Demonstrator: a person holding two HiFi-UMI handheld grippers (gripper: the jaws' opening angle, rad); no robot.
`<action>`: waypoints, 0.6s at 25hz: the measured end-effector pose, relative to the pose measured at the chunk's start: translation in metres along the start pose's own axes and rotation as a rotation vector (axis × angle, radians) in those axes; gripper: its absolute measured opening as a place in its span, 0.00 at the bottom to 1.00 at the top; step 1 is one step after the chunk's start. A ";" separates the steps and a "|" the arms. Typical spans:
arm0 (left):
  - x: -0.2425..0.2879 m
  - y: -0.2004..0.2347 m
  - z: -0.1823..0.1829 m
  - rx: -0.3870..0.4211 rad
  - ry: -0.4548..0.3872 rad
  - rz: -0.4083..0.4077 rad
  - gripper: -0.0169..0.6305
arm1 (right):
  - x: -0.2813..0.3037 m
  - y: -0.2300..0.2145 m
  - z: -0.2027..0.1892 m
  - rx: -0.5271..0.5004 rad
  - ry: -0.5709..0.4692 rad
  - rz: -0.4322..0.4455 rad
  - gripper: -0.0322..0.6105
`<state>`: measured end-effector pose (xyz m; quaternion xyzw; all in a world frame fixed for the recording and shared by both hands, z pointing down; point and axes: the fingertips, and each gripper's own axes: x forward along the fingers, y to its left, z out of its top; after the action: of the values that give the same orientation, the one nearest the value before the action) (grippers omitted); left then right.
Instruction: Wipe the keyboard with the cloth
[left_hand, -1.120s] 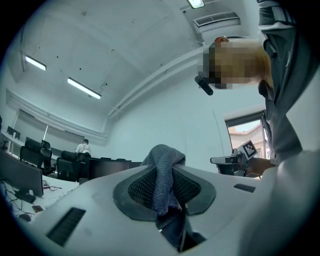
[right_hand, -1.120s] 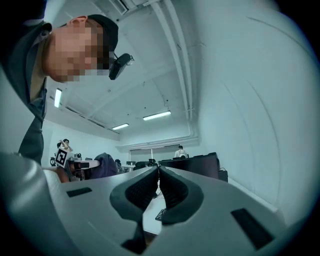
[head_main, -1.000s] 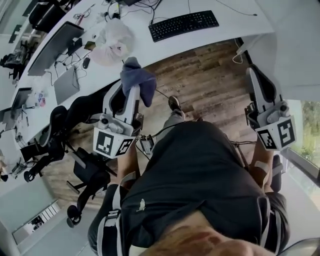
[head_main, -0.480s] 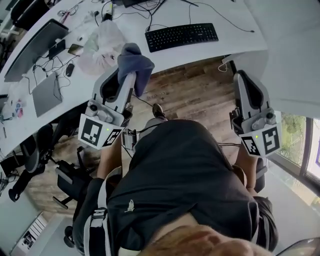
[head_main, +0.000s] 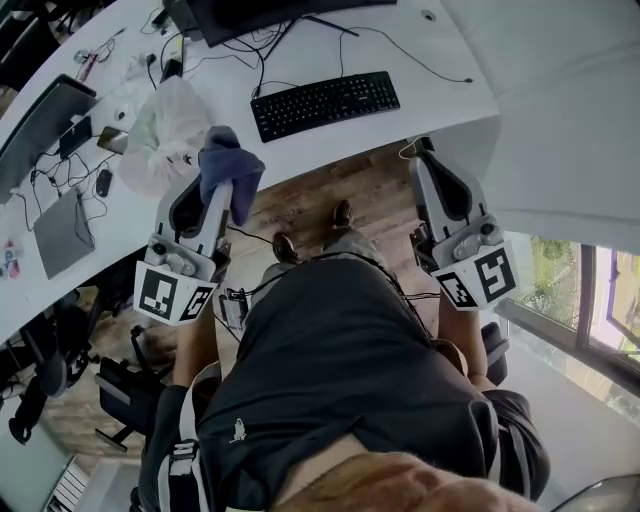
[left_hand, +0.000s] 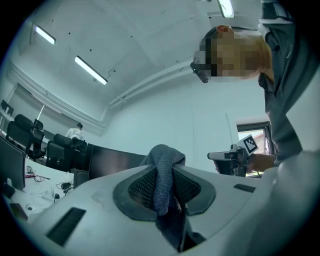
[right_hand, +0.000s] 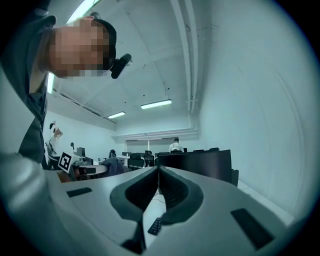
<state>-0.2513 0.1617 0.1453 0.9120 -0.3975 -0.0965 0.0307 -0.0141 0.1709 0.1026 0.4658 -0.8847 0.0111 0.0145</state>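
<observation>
The black keyboard lies on the white desk, ahead of both grippers. My left gripper is shut on a blue-grey cloth, which bunches above its tips, over the desk's near edge and left of the keyboard. In the left gripper view the cloth hangs pinched between the jaws. My right gripper hovers over the wooden floor just short of the desk edge, right of the keyboard. Its jaws are shut with nothing between them. A bit of the keyboard shows below them.
A white plastic bag sits on the desk left of the cloth. A dark monitor with cables stands behind the keyboard. A laptop and small items lie further left. Office chairs stand at lower left, a window at right.
The desk and keyboard have come nearer and shifted left in the head view as the person moved in. Both grippers keep their pose, and the cloth stays pinched in the left one.
</observation>
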 end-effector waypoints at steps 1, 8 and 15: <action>0.006 0.000 -0.003 0.000 0.012 0.006 0.13 | 0.005 -0.006 -0.006 0.012 0.011 0.012 0.07; 0.086 0.003 -0.006 0.028 0.048 0.096 0.13 | 0.050 -0.096 0.003 0.033 0.015 0.117 0.07; 0.126 -0.005 -0.068 0.018 0.120 0.238 0.13 | 0.063 -0.155 -0.032 0.048 0.040 0.218 0.07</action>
<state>-0.1506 0.0717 0.1919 0.8627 -0.5013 -0.0339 0.0576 0.0785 0.0325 0.1375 0.3670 -0.9290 0.0432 0.0195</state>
